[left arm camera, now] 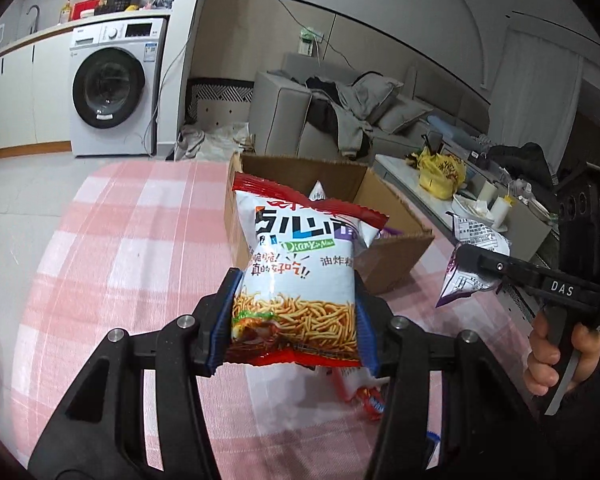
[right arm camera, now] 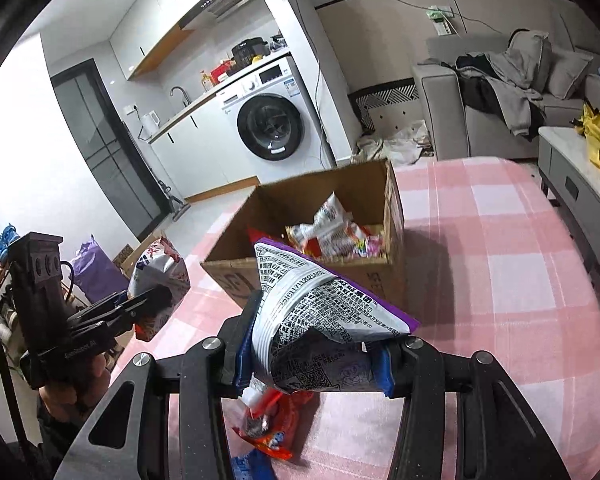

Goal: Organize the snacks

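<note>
Nearest the lens in the left wrist view we see the left gripper: black angular linkages with round steel pins, ending in ribbed blue pads that are clamped on the lower sides of a noodle snack bag. We note that this bag is a puffed, glossy pillow of white film with crimped red seams at top and bottom and a print of thin fried strands; it is held upright above the table. Below it, on the cloth, lie a few small red and white packets, crumpled and partly hidden. We read the table covering as a soft pink and white check. Behind the bag stands an open cardboard box, matte brown with raw corrugated edges. At the right edge we see the right gripper, gripped by a hand, its fingers pressed onto a purple-edged snack bag.

In the right wrist view we find the same purple-edged snack bag pinched between blue pads, creased into a rough cone, its white back covered in dense black print. We see the box just behind it, holding a loose heap of shiny wrappers. To the left, the left gripper carries the noodle snack bag beside the table's edge
</note>
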`<act>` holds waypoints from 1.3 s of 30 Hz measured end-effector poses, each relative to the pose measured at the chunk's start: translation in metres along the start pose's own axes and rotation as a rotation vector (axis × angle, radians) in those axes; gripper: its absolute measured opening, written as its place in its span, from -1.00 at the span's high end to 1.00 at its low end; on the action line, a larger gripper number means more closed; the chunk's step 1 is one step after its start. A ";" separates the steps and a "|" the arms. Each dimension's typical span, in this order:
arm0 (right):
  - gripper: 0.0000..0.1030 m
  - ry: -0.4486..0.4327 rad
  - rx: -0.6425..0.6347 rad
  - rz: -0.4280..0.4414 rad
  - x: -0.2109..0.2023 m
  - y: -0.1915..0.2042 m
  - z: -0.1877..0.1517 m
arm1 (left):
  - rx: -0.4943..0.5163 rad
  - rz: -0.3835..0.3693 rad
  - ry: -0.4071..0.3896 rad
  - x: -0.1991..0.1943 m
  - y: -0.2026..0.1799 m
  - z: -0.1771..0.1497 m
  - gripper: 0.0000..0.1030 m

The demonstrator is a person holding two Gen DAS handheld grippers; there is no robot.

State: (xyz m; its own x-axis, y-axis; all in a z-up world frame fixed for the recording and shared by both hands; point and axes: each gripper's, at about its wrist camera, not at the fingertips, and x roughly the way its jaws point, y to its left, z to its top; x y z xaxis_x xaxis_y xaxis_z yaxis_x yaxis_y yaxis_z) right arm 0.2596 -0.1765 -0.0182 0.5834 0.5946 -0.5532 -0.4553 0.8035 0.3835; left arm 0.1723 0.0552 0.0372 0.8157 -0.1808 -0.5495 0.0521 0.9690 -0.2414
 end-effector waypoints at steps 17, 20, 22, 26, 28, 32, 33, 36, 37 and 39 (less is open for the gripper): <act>0.08 -0.035 -0.019 -0.004 0.009 0.018 0.035 | 0.035 0.006 -0.030 0.005 -0.021 0.041 0.27; 0.08 -0.032 -0.018 -0.006 0.010 0.016 0.034 | 0.020 0.012 0.022 0.009 -0.012 0.031 0.27; 0.08 -0.028 -0.014 -0.005 0.010 0.014 0.032 | 0.023 0.028 0.058 0.013 -0.001 0.017 0.24; 0.08 -0.016 -0.013 -0.003 0.012 0.013 0.027 | 0.015 0.083 0.126 0.014 0.013 -0.010 -0.26; 0.07 -0.011 -0.014 -0.001 0.013 0.013 0.024 | 0.006 0.106 0.165 0.017 0.019 -0.025 -0.37; 0.07 -0.011 -0.006 -0.002 0.014 0.010 0.022 | -0.023 0.129 0.254 0.028 0.029 -0.053 -0.39; 0.07 -0.010 -0.005 -0.003 0.014 0.009 0.021 | -0.026 0.130 0.273 0.031 0.031 -0.060 -0.39; 0.07 -0.004 -0.009 -0.006 0.015 0.009 0.020 | -0.002 0.134 0.286 0.031 0.028 -0.070 -0.38; 0.07 -0.005 -0.009 -0.008 0.015 0.008 0.020 | 0.000 0.125 0.295 0.032 0.027 -0.069 -0.35; 0.07 -0.008 -0.002 -0.008 0.015 0.007 0.021 | -0.003 0.104 0.314 0.035 0.024 -0.069 -0.21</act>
State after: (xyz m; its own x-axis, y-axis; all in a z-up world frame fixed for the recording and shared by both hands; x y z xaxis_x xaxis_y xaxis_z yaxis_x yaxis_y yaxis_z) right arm 0.2792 -0.1612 -0.0086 0.5923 0.5885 -0.5504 -0.4522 0.8081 0.3775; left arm 0.1618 0.0606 -0.0432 0.5994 -0.1239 -0.7908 -0.0246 0.9846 -0.1729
